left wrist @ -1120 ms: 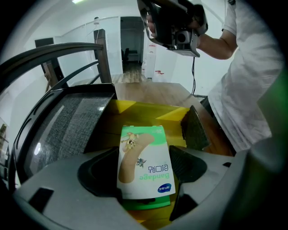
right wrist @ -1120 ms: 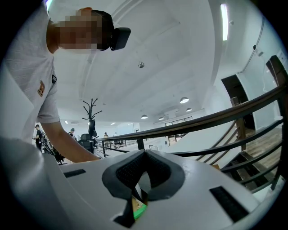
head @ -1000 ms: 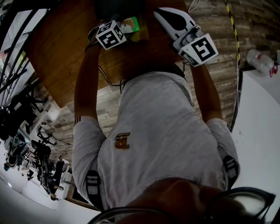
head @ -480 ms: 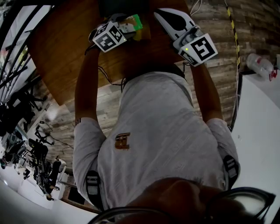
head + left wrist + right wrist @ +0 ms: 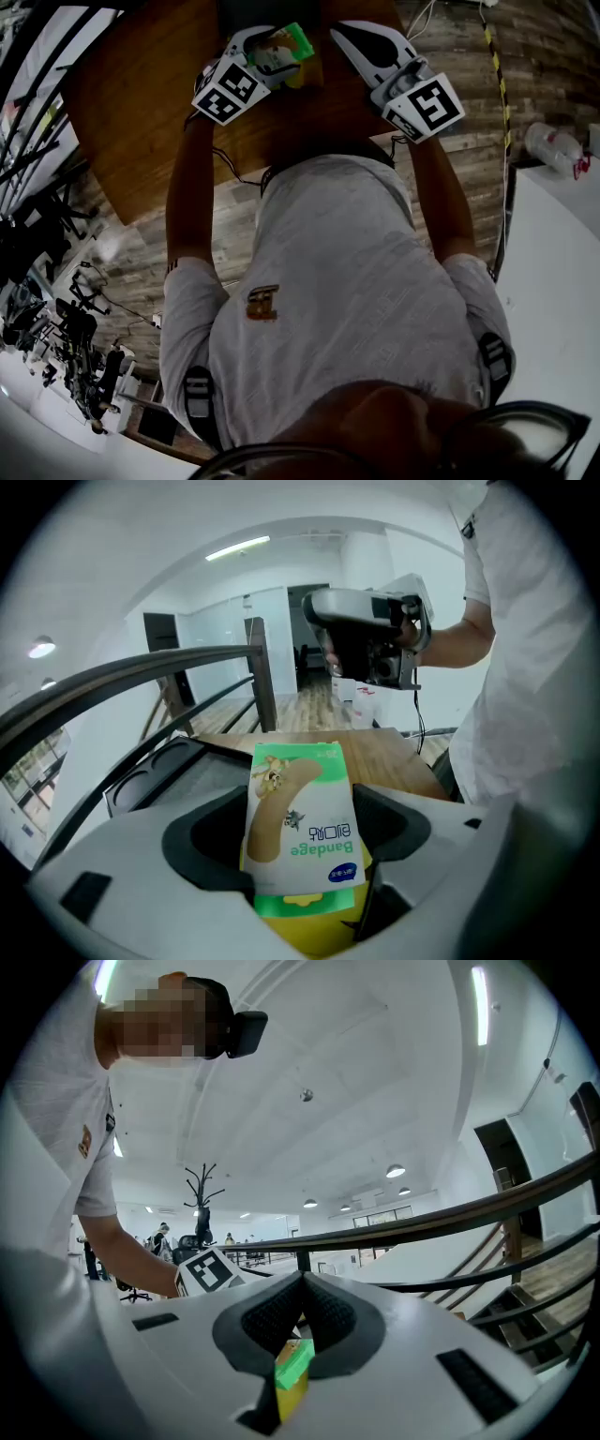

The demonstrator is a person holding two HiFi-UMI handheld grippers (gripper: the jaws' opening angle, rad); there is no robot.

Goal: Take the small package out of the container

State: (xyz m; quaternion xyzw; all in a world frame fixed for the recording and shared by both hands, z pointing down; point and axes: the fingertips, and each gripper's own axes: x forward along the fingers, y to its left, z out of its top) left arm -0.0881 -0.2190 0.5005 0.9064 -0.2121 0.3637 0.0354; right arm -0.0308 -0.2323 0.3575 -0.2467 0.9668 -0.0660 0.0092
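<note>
The small package (image 5: 298,822) is a white bandage packet with a green border and yellow at its lower end. My left gripper (image 5: 300,855) is shut on it and holds it upright above the wooden table (image 5: 384,757). In the head view the package (image 5: 283,49) sticks out of the left gripper (image 5: 265,52) just in front of the dark container (image 5: 267,11). That container (image 5: 164,766) lies low at the left in the left gripper view. My right gripper (image 5: 361,37) hovers to the right, its pads (image 5: 281,1316) pressed together with nothing between them. The package (image 5: 292,1371) shows beyond them.
The table (image 5: 141,112) has its near edge just in front of the person's body. A cable (image 5: 234,173) hangs off that edge. A railing (image 5: 187,667) runs behind the table. A plastic bottle (image 5: 553,141) lies on the floor at the right beside a white surface (image 5: 562,281).
My left gripper has swung up and away from the body with the package, which now shows more fully. The right gripper has hardly moved.
</note>
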